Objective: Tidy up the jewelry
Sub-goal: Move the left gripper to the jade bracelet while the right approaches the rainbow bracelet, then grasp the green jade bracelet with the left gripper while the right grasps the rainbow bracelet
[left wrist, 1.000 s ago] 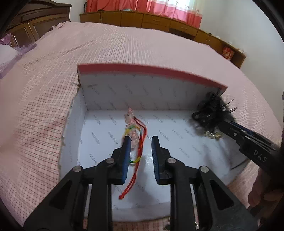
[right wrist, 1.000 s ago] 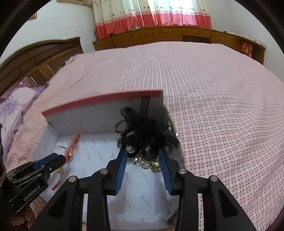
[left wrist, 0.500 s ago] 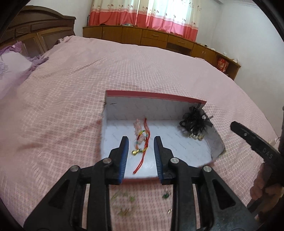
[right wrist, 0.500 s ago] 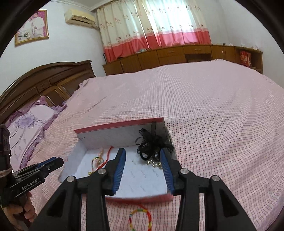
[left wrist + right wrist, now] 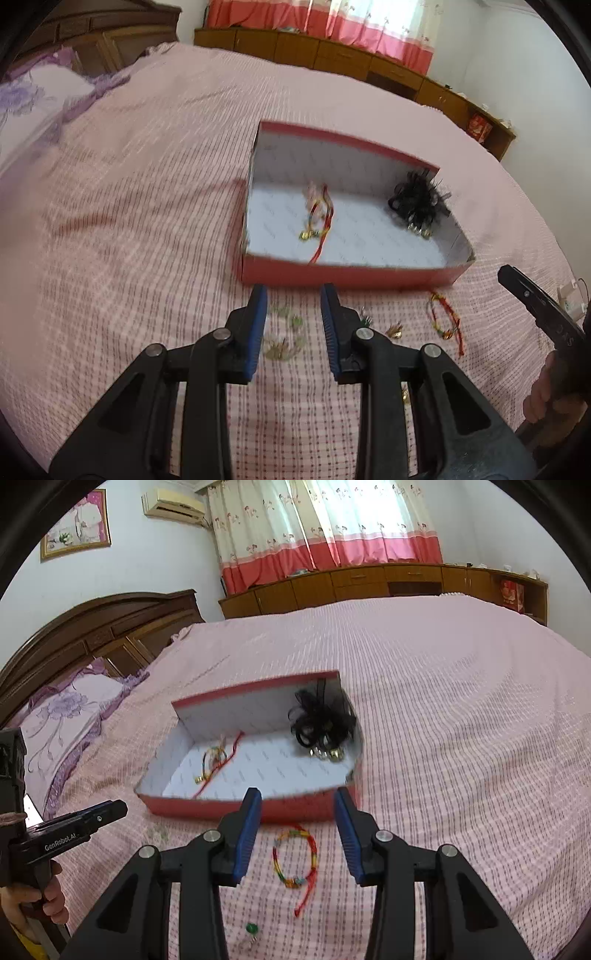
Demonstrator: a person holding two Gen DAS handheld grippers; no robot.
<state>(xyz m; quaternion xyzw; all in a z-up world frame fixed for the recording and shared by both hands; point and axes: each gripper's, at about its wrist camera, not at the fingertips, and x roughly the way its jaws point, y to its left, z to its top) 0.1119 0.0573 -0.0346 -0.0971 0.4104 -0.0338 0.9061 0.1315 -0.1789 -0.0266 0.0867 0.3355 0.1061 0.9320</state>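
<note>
1. Grippers first: the left gripper (image 5: 291, 325) and right gripper (image 5: 297, 830) both have their fingers spread wide and hold nothing; a second ago each was down inside the red box (image 5: 351, 275), the right one around the black hair flower, and both have since pulled back to the bed in front of it.
2. Inside the box, the black hair flower (image 5: 419, 203) now lies in the far right corner against the back wall, released, and a red-string bracelet (image 5: 319, 218) lies near the middle of the floor.
3. Outside the box, pieces lie on the pink bedspread (image 5: 129, 221) just before the near wall: a multicoloured bracelet (image 5: 295, 856) directly between the right gripper's fingers, a green bead earring (image 5: 252, 928) nearer the camera, and a pale greenish bracelet (image 5: 284, 334), blurred, between the left gripper's fingers.
4. Judging by this, two drops are finished and the task is partly done; each gripper seems lined up on its next piece, and the thin cords look hard to pinch off soft fabric.
</note>
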